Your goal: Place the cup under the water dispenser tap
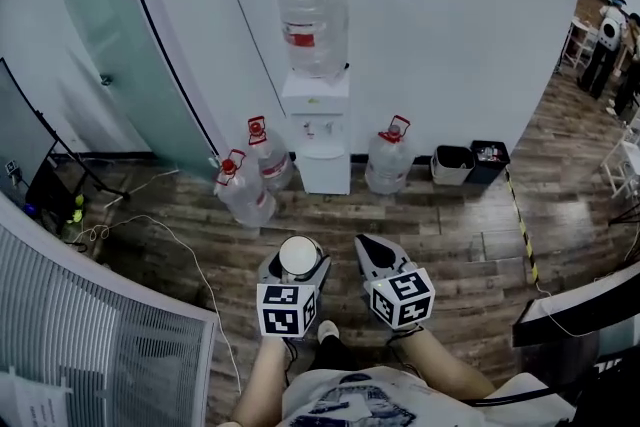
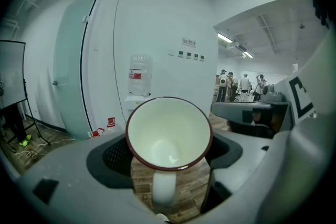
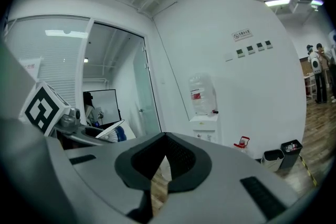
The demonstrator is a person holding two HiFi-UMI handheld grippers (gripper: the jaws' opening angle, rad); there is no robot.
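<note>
A white enamel cup point(image 1: 299, 257) with a dark red rim sits between the jaws of my left gripper point(image 1: 297, 263), which is shut on it. In the left gripper view the cup point(image 2: 169, 134) shows its empty inside, handle towards the camera. The white water dispenser point(image 1: 321, 133) with a big clear bottle on top stands against the far wall, well ahead of both grippers across the wooden floor. It also shows small in the distance as the dispenser point(image 2: 137, 99) and the dispenser point(image 3: 203, 122). My right gripper point(image 1: 368, 245) is shut with nothing in it.
Three water bottles stand on the floor by the dispenser: two at its left point(image 1: 247, 190) point(image 1: 268, 153), one at its right point(image 1: 389, 160). Two bins point(image 1: 468, 163) sit further right. A glass door point(image 1: 110, 35) is at left, a cable point(image 1: 180, 245) on the floor, people point(image 1: 610, 45) far right.
</note>
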